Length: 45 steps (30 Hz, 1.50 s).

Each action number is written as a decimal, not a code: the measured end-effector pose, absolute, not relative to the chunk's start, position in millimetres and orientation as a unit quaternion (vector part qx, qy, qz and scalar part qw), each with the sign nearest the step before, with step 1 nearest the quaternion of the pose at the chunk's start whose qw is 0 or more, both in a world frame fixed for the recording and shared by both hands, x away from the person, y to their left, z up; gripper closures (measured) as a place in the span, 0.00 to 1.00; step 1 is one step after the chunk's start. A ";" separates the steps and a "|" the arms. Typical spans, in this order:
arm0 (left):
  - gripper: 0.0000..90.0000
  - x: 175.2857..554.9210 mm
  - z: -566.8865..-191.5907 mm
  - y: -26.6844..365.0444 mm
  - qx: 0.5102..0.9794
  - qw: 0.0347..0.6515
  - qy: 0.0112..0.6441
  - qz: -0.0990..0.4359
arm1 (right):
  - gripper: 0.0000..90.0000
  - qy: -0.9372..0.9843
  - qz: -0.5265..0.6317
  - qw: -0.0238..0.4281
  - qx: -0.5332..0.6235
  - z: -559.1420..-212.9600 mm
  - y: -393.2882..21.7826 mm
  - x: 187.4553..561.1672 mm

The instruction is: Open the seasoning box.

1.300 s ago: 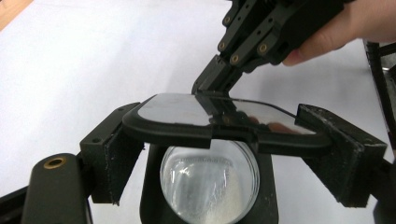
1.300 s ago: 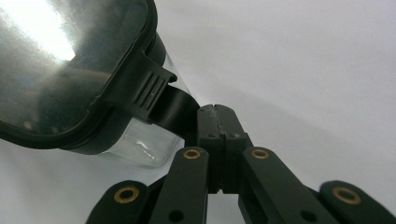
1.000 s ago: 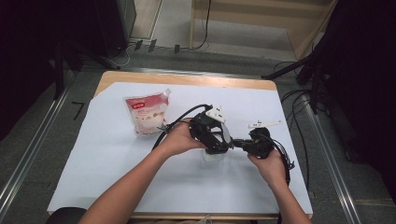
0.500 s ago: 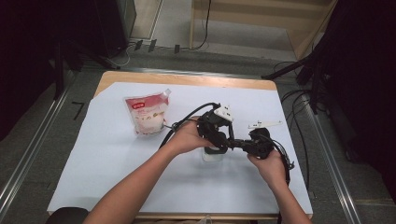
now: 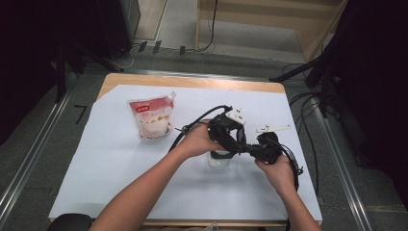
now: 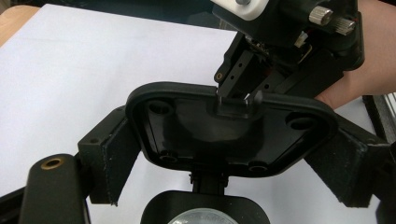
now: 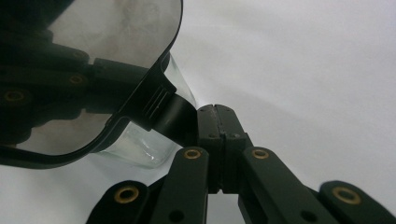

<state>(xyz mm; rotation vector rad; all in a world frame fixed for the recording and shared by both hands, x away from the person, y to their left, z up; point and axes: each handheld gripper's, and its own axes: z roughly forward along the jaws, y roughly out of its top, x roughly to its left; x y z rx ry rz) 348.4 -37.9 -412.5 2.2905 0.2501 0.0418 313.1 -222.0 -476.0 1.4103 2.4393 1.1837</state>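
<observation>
A clear jar [image 5: 219, 159] stands on the white sheet, and its glass wall [image 7: 135, 149] is close in the right gripper view. Its black hinged lid [image 6: 233, 135] stands flipped up. My left gripper [image 6: 229, 163] has a pad against each side edge of the lid and is shut on it; from above it [image 5: 228, 139] hangs over the jar. My right gripper [image 7: 215, 112] is shut, its tips against the lid's small tab [image 7: 163, 114]. It comes in from the right [image 5: 248, 150]. Whether the tab is pinched I cannot tell.
A pouch with a red label and white contents [image 5: 153, 118] lies at the back left of the white sheet [image 5: 110, 168]. Black cables trail from both grippers. The wooden table edge [image 5: 192, 81] runs along the far side.
The left hand and its gripper have shifted a little to the right, closing over the jar. The right hand has stayed put.
</observation>
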 end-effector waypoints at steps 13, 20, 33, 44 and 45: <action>0.19 348.4 -413.8 -40.6 0.908 0.409 0.092 0.009 | 1.00 0.801 0.385 0.043 0.456 -476.1 -220.4 312.1; 0.18 348.5 -413.8 -39.5 0.907 0.409 0.097 0.001 | 1.00 0.800 0.388 0.043 0.456 -475.7 -220.2 312.2; 0.15 345.2 -409.7 -34.1 0.912 0.401 0.092 -0.003 | 0.99 0.798 0.397 0.042 0.452 -472.0 -222.1 311.3; 0.16 336.9 -400.5 -19.2 0.913 0.400 0.083 -0.006 | 0.97 0.793 0.404 0.046 0.453 -466.3 -231.2 304.5; 0.16 336.0 -398.8 -14.9 0.910 0.404 0.086 -0.008 | 0.94 0.792 0.406 0.044 0.453 -464.7 -233.8 301.0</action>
